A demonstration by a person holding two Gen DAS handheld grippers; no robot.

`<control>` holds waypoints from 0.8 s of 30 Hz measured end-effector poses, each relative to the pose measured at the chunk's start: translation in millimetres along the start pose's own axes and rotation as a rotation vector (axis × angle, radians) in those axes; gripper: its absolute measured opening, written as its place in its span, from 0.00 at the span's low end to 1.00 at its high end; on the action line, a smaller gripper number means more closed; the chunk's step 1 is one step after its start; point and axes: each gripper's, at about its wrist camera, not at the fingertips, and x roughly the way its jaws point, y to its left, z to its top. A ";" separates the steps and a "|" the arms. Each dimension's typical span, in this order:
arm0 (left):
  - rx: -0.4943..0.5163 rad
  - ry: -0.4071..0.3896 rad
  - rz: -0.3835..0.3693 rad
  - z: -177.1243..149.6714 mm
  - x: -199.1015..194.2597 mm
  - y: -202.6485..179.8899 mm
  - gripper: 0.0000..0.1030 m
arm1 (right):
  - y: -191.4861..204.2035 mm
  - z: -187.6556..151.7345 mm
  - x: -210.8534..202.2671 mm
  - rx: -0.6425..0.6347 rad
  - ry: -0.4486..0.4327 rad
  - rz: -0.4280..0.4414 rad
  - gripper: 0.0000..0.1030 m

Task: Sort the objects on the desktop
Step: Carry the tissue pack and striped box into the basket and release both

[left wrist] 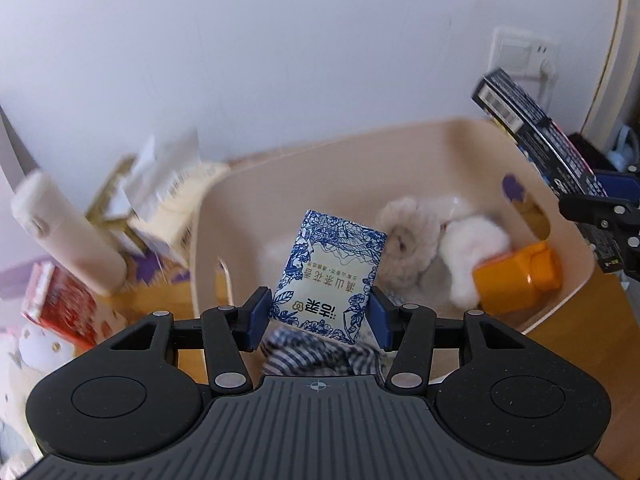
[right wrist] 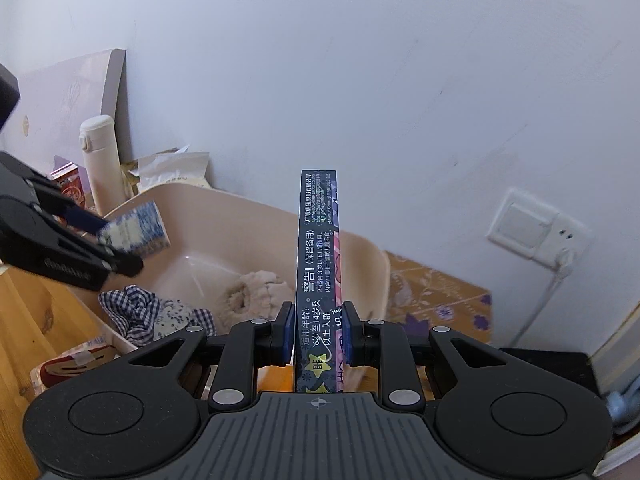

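Note:
My left gripper (left wrist: 318,312) is shut on a blue-and-white patterned box (left wrist: 328,276), held over the near part of a beige plastic bin (left wrist: 440,136). In the bin lie a fluffy cream plush toy (left wrist: 424,236), an orange bottle (left wrist: 516,276) and a blue checked cloth (left wrist: 320,354). My right gripper (right wrist: 318,330) is shut on a dark flat box (right wrist: 318,264) standing on edge, above the bin's (right wrist: 240,212) near right side. The right wrist view shows the left gripper (right wrist: 120,254) with the patterned box (right wrist: 134,230) at the bin's left rim. The dark box (left wrist: 532,128) appears at the right edge of the left wrist view.
Left of the bin stand a white flask (left wrist: 68,232), a red carton (left wrist: 60,304) and white paper packs (left wrist: 168,196) against the wall. A wall socket (right wrist: 532,228) with a cable sits at the right. Wooden tabletop (right wrist: 28,320) with a wrapped packet (right wrist: 72,364) lies near left.

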 end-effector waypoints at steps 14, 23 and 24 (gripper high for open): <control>-0.013 0.100 -0.017 -0.6 30.8 -0.1 0.64 | 18.0 -6.7 42.7 0.018 0.095 0.043 0.21; 0.017 0.084 -0.044 -2.0 9.4 8.6 0.75 | 23.3 -4.7 19.7 0.068 0.071 0.003 0.61; 0.022 0.074 -0.038 -2.1 5.4 10.0 0.75 | 23.7 -4.6 14.8 0.075 0.067 -0.001 0.62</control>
